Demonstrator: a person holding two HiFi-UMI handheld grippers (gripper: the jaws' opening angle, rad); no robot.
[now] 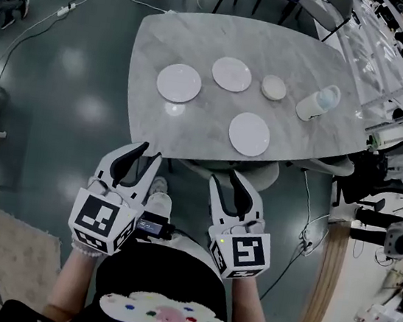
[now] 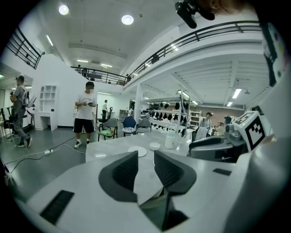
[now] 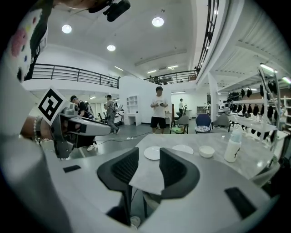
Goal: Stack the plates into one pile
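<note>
Three white plates lie apart on the grey marble table (image 1: 160, 32): one at the left (image 1: 179, 83), one at the back (image 1: 231, 74), one near the front edge (image 1: 249, 134). My left gripper (image 1: 149, 154) and right gripper (image 1: 226, 179) hover side by side short of the table's near edge, both open with nothing between the jaws. In the left gripper view the open left gripper (image 2: 145, 159) points toward a plate (image 2: 137, 151). From the right gripper view, two plates (image 3: 153, 153) (image 3: 183, 149) show beyond the open right gripper (image 3: 149, 166).
A small white bowl (image 1: 274, 88) and a pale bottle (image 1: 318, 103) stand on the table's right part. A chair (image 1: 259, 173) is tucked under the near edge. A person (image 2: 85, 113) stands beyond the table, and a cable (image 1: 67, 7) runs across the floor at the left.
</note>
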